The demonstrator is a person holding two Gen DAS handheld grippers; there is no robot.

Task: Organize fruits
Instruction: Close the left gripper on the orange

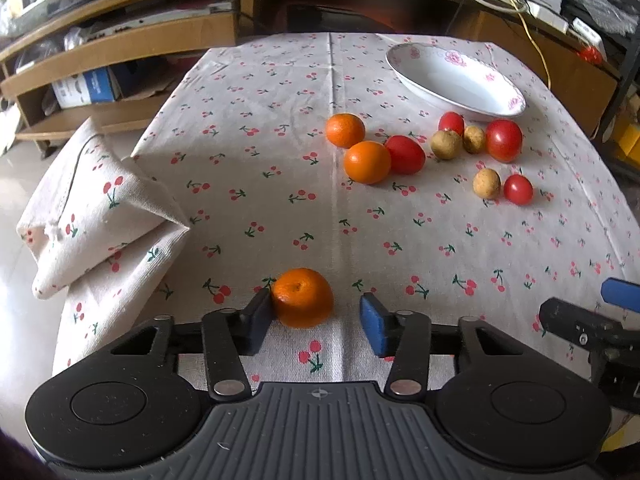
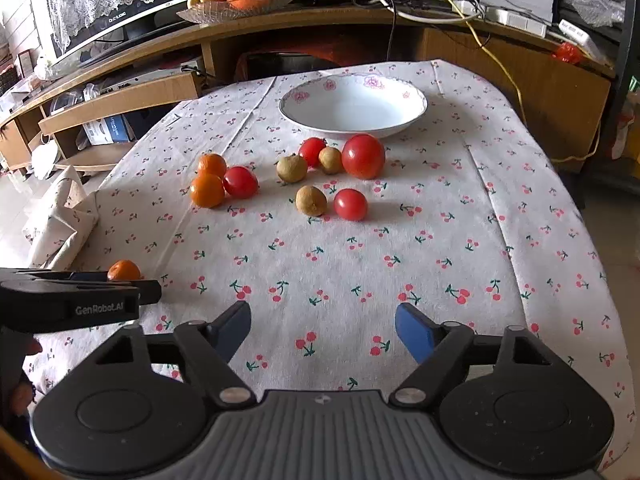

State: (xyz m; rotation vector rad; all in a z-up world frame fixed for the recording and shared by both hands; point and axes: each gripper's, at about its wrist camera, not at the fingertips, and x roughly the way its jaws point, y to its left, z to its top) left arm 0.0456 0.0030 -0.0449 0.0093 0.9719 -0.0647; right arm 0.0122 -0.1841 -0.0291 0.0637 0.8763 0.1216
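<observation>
Fruit on cherry-print tablecloth [image 2: 460, 216], white bowl [image 2: 416, 110] empty.
My left gripper [image 1: 318, 322]: jaws wide, mandarin [image 1: 303, 297] touching one pad. My right gripper [image 2: 322, 330]: jaws wide, holding nothing.

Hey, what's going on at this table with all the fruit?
A person is sorting fruit with two handheld grippers. The left gripper is open around a small orange near the table's front edge; one pad touches it, the other stands clear. The right gripper is open over bare tablecloth. The white bowl holds nothing; two oranges, four tomatoes and three brown fruits lie in front of it.
</observation>
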